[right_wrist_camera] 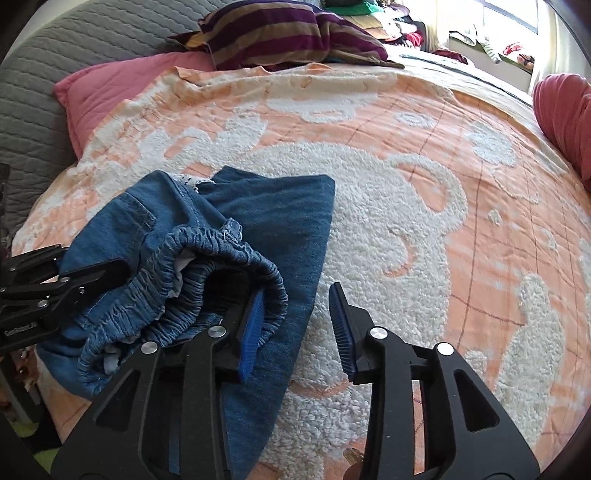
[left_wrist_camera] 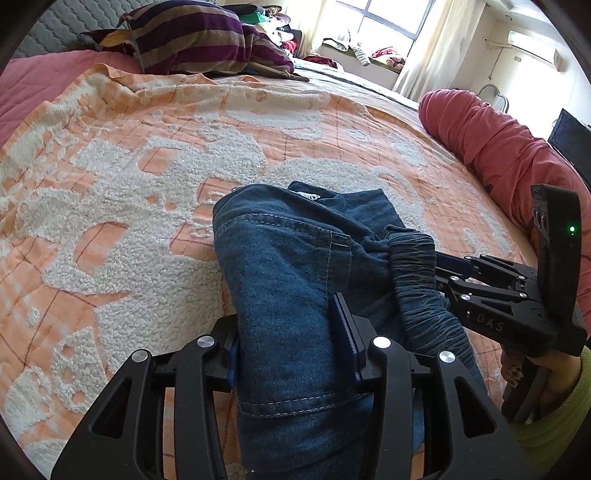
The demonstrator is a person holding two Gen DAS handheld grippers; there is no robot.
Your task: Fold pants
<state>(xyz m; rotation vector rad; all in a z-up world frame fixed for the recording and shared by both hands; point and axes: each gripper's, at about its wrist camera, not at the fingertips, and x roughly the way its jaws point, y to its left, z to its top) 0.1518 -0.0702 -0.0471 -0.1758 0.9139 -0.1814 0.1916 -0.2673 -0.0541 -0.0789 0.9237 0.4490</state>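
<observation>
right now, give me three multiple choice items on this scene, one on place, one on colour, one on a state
1. Where do the pants lie?
A. on the patterned blanket
B. on the striped pillow
C. on a chair

2. What colour are the pants?
A. black
B. blue denim
C. red

3. How do the jaws of the right gripper stand?
A. clamped on the pillow
B. apart, one finger under the waistband, the other over the blanket
C. shut with nothing between them

Answers:
1 A: the orange and white blanket shows all round the denim.
2 B: the cloth is blue with pale stitching.
3 B: the right wrist view shows a clear gap between the two blue pads, with nothing pinched.
</observation>
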